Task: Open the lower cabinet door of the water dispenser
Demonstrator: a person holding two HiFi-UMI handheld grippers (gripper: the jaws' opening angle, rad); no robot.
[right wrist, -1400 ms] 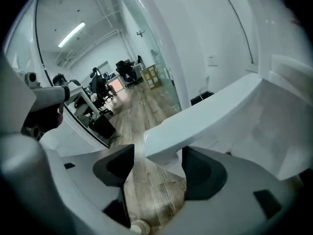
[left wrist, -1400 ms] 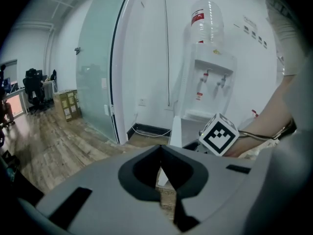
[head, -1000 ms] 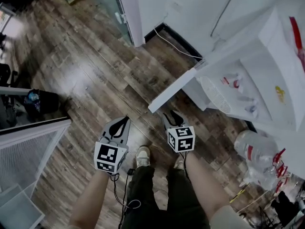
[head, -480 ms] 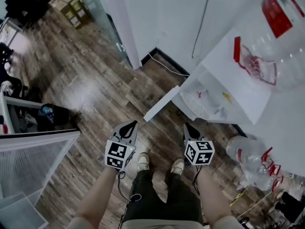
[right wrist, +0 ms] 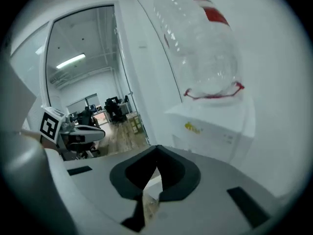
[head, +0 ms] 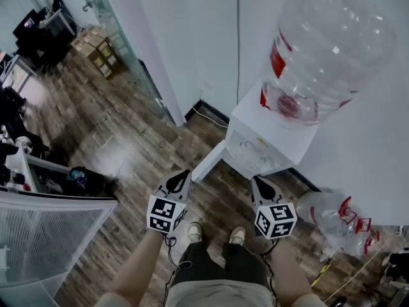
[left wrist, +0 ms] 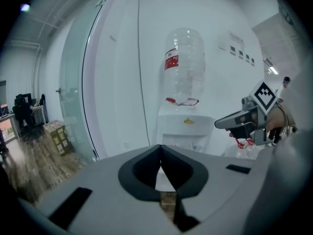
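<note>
The white water dispenser (head: 268, 139) stands against the wall with a clear bottle (head: 326, 37) upside down on top. Its lower cabinet door (head: 209, 161) hangs open, swung out to the left over the wood floor. My left gripper (head: 184, 173) is shut and empty, just left of the door's free edge and not touching it. My right gripper (head: 257, 180) is shut and empty, in front of the dispenser's base. The left gripper view shows the dispenser (left wrist: 188, 129) beyond my shut jaws and the right gripper (left wrist: 220, 124) alongside. The right gripper view shows the dispenser (right wrist: 215, 126) and the left gripper (right wrist: 100, 133).
An empty bottle (head: 332, 216) with red caps lies on the floor to the dispenser's right. A glass partition (head: 121, 50) and cardboard boxes (head: 96, 50) are at the back left. A frosted panel (head: 45, 235) and a black bag (head: 83, 181) sit at the lower left. My shoes (head: 195, 232) are below the grippers.
Both grippers have risen and drawn back from the open door. The right jaws, slightly apart by the door's edge a second ago, have closed. The view has lifted to take in the bottle.
</note>
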